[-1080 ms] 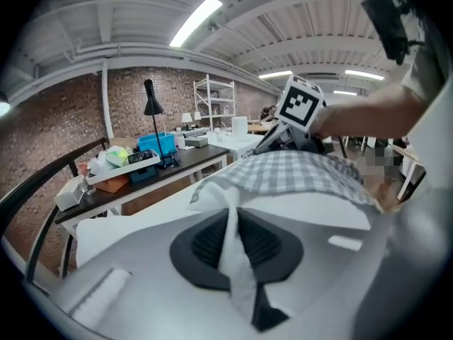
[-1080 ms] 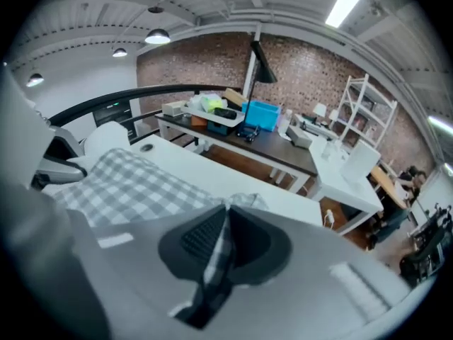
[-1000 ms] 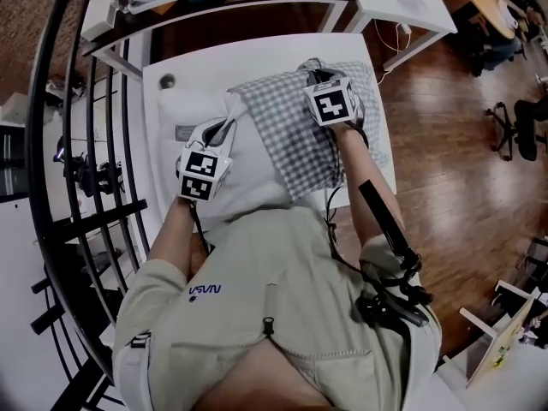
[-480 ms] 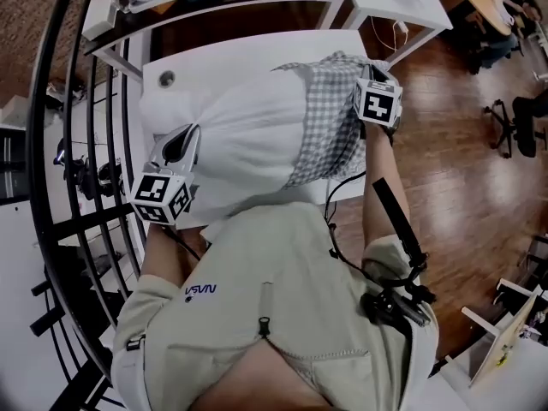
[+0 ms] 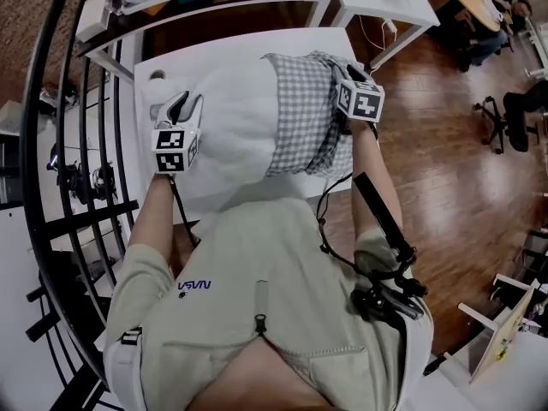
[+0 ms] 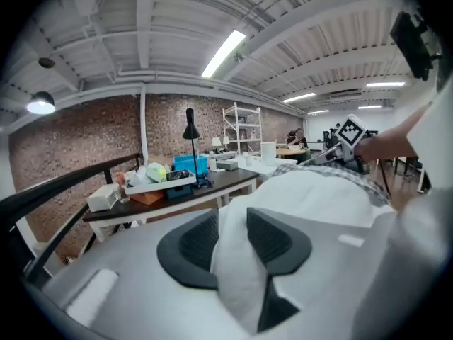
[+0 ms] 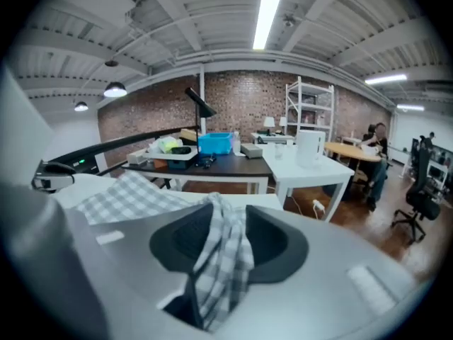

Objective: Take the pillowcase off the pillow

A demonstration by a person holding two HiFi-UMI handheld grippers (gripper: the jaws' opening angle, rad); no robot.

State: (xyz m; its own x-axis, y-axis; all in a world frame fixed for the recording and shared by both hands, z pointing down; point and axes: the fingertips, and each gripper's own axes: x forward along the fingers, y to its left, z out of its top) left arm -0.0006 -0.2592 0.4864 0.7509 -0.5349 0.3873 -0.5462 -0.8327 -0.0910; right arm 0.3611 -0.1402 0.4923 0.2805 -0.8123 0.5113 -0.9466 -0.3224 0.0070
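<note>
Two just-opened claws — left claw (image 6: 232, 225) loose about one pillow (image 5: 231, 118), right claw (image 7: 228, 225) about one checked pillowcase (image 5: 300, 110).

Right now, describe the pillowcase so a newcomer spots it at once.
On the white table in front of the person lies a plain white pillow. The pillowcase covers only its right end, with a fold between the right gripper's jaws, which have just been opening. It is the only grey-and-white checked cloth there.
</note>
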